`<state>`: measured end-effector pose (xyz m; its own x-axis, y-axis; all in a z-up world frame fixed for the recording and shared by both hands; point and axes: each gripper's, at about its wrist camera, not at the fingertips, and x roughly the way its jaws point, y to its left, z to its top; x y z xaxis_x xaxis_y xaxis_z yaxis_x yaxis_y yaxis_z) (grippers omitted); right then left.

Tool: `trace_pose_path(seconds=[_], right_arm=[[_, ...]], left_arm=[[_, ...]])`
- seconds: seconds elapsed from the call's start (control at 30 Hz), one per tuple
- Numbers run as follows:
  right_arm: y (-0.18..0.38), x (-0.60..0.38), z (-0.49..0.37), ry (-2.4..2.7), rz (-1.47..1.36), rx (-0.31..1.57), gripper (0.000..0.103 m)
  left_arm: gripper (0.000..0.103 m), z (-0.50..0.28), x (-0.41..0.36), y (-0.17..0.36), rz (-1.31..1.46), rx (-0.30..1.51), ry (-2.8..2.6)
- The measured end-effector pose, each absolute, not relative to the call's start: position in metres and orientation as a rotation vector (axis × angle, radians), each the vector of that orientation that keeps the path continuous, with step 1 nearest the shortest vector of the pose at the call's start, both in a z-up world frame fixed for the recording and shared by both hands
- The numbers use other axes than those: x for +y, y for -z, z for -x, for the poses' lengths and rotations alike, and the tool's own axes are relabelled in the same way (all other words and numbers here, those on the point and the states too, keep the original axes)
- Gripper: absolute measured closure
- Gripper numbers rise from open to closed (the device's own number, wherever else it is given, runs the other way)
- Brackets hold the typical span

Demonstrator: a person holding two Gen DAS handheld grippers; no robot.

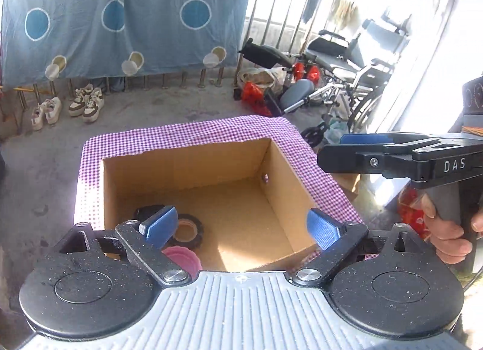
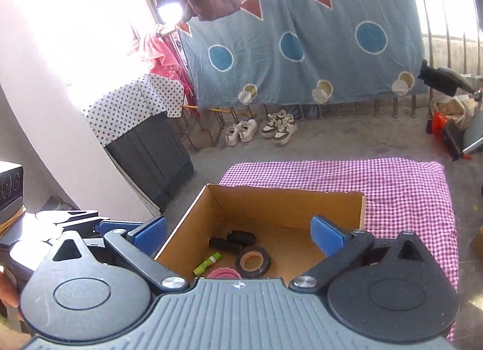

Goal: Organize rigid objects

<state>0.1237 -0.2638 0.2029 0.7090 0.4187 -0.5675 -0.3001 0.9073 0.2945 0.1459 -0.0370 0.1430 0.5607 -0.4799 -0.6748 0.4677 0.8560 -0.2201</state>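
Observation:
An open cardboard box [image 1: 193, 160] [image 2: 289, 199] stands on a purple checked cloth [image 1: 193, 132] [image 2: 401, 187]. In it lie a black tape roll [image 1: 190, 227] [image 2: 253, 261], a pink round object [image 1: 184, 259] [image 2: 223, 273], two black cylinders [image 2: 232, 241] and a green tube [image 2: 207, 263]. My left gripper [image 1: 238, 227] is open and empty above the box's near edge. My right gripper [image 2: 238, 235] is open and empty above the box. The right gripper also shows side-on in the left wrist view [image 1: 362, 151], right of the box.
A blue patterned sheet [image 1: 120, 18] [image 2: 302, 42] hangs on a railing behind. Shoes [image 1: 84, 102] [image 2: 271, 129] stand on the concrete floor. A wheelchair [image 1: 347, 72] and red bags are at the right. A star-patterned covered cabinet [image 2: 142, 129] stands at the left.

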Motion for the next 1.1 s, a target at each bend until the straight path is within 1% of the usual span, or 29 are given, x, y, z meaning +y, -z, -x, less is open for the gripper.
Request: trace_pose_path(seconds=[0.07, 0.17, 0.37, 0.47, 0.57, 0.67, 0.87, 1.0, 1.1], right_arm=[[-0.212, -0.259, -0.100, -0.375, -0.115, 0.639, 0.000], [-0.208, -0.250, -0.071, -0.295, -0.034, 0.642, 0.000], [-0.162, -0.244, -0.027, -0.141, 0.027, 0.652, 0.000], [-0.131, -0.251, -0.005, -0.081, 0.005, 0.675, 0.000], [-0.111, -0.257, 0.010, -0.041, -0.016, 0.682, 0.000], [-0.099, -0.260, 0.023, 0.010, -0.001, 0.683, 0.000], [-0.077, -0.282, 0.035, -0.015, -0.142, 0.659, 0.000], [-0.063, -0.290, 0.037, -0.042, -0.240, 0.651, 0.000], [-0.054, -0.295, 0.042, -0.045, -0.287, 0.606, 0.000]], left_arm=[[0.004, -0.128, -0.038, -0.141, 0.013, 0.778, 0.566], [0.004, -0.102, -0.039, -0.130, 0.013, 0.768, 0.581], [0.004, -0.071, -0.044, -0.082, 0.114, 0.873, 0.624], [0.004, -0.060, -0.052, -0.060, 0.109, 0.906, 0.624], [0.001, -0.045, -0.060, -0.048, 0.063, 0.860, 0.587], [0.001, -0.038, -0.069, -0.036, 0.031, 0.855, 0.576], [0.001, -0.039, -0.076, -0.020, 0.077, 0.881, 0.634], [0.001, -0.038, -0.081, -0.010, 0.069, 0.854, 0.647], [0.001, -0.037, -0.085, -0.001, 0.058, 0.840, 0.656]])
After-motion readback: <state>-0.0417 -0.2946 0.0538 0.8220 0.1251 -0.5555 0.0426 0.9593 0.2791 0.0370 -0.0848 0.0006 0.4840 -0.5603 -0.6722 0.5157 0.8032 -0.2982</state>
